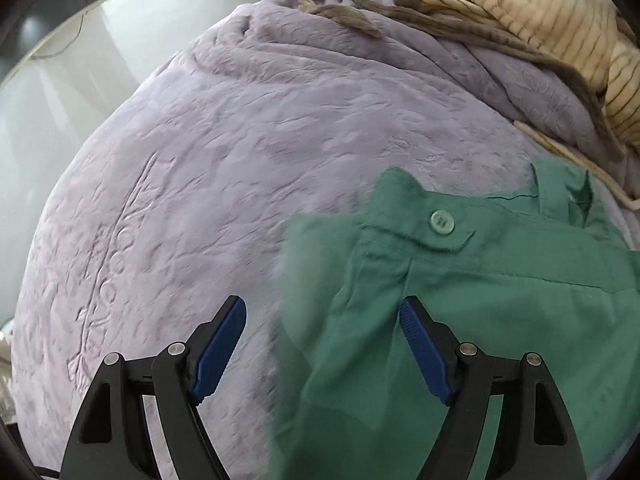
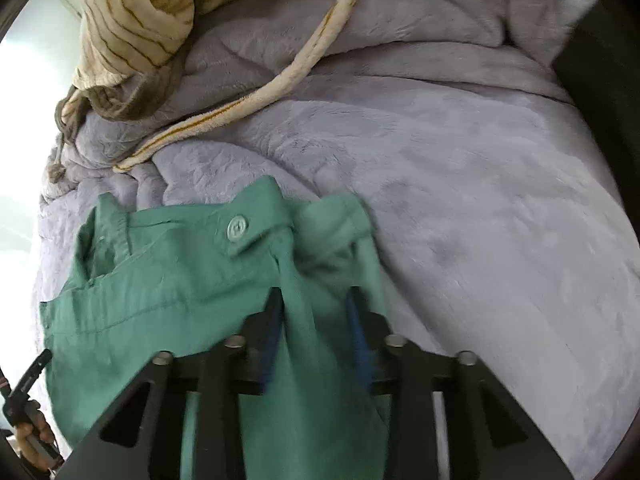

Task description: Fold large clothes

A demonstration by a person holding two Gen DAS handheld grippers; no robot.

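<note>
One green garment (image 1: 480, 300), one button (image 1: 441, 222) on its waistband. One lilac plush blanket (image 1: 240, 160) carrying everything. One cream striped fleece garment (image 1: 540, 32) at blanket's far edge, one cream striped cord (image 2: 256, 96) trailing from it. Two grippers: left gripper (image 1: 322, 344), right gripper (image 2: 316, 336).

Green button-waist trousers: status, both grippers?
Left gripper open over green cotton trousers. Right gripper shut on them. Trousers unfolded on lilac plush blanket. Striped beige fleece robe beyond, clear.
</note>
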